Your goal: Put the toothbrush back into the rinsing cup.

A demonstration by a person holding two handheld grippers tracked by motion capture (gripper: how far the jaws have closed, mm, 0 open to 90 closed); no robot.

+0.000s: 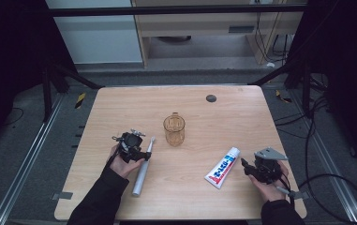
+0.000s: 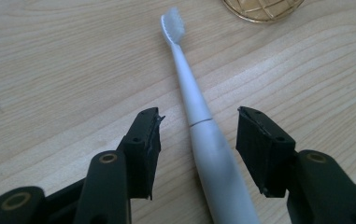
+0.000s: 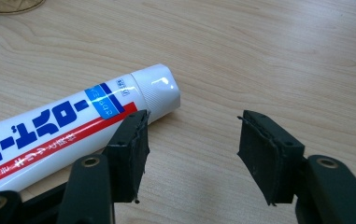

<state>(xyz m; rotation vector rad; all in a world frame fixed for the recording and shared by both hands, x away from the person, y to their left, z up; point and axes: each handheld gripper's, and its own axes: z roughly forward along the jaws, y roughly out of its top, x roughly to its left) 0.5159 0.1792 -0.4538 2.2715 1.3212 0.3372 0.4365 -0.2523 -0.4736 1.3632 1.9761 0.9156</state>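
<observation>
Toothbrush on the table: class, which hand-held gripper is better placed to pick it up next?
The left hand-held gripper: its open jaws already straddle the toothbrush handle without touching it. The right hand-held gripper sits beside the toothpaste tube, across the table.

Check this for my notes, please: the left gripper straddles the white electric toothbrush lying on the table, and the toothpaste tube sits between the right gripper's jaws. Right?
Not quite. The left gripper does straddle the electric toothbrush on the table, but the toothpaste tube is not between the right gripper's jaws. The right gripper view shows it lying outside them, beside one jaw, with bare wood in the gap.
</observation>
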